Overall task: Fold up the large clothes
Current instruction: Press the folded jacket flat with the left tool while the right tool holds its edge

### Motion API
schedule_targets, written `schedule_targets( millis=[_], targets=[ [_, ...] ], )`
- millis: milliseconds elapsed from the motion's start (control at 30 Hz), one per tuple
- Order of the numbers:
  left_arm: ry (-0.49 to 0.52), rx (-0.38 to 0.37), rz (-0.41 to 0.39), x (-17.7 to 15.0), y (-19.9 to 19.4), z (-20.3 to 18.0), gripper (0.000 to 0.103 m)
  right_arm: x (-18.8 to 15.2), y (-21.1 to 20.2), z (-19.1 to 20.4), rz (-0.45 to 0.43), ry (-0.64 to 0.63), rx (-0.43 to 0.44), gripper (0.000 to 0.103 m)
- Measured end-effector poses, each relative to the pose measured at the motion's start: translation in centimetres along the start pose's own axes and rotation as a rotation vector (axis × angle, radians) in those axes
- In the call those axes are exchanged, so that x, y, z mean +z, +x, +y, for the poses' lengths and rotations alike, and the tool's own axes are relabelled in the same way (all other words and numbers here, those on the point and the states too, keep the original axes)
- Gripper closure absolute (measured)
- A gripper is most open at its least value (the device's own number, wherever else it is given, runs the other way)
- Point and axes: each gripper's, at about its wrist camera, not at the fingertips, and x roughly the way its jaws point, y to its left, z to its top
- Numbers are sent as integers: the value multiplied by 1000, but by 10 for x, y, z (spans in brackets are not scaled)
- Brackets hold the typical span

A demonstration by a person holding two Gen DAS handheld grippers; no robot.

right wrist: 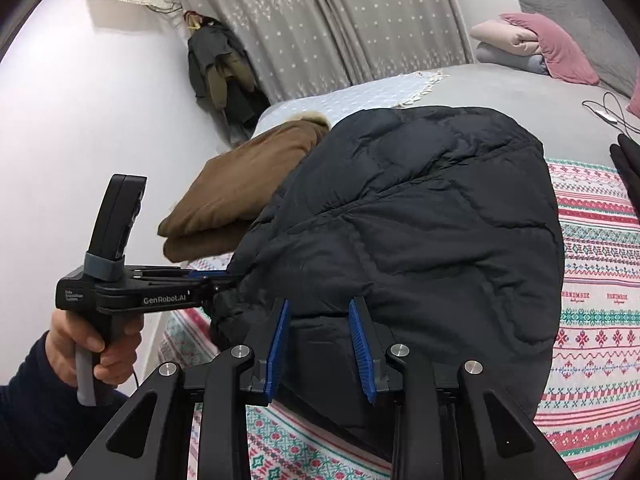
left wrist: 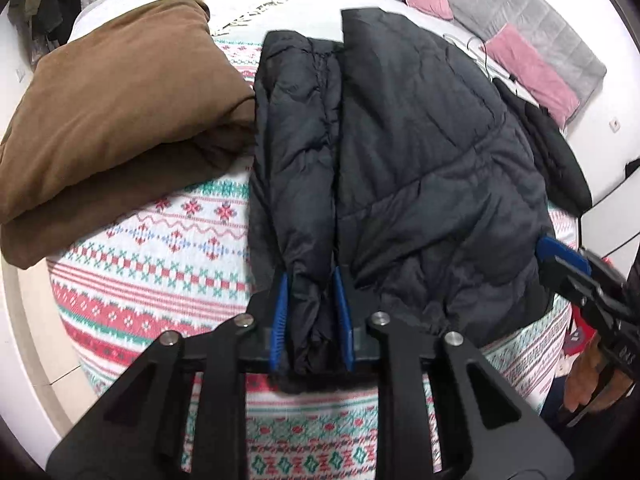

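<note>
A black puffer jacket lies on a patterned blanket on the bed, its body partly folded. My left gripper is shut on the jacket's sleeve cuff, which runs away from me beside the body. In the right wrist view the jacket fills the middle. My right gripper has its blue pads either side of the jacket's near edge, gripping the padded fabric. The left gripper shows at the left of that view, held by a hand. The right gripper shows at the right edge of the left wrist view.
A folded brown coat lies left of the jacket, touching the sleeve. Pink pillows and a grey headboard are at the far right. A black garment lies past the jacket. Dark coats hang by the curtain.
</note>
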Motion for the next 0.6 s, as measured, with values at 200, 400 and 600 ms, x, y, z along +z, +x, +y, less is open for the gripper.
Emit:
schedule_targets(
  millis=[200,400,600],
  targets=[
    [44,69,59,-9,11,-6,79,-19,40,-16,146,-4,-15,72],
    [42,67,53,-2,3,-3,79,-36,58,-5,201,-78,-94,73],
    [-5,2,-187,24,-52,0,77,-46,71,2,211,-95,-134,73]
  ],
)
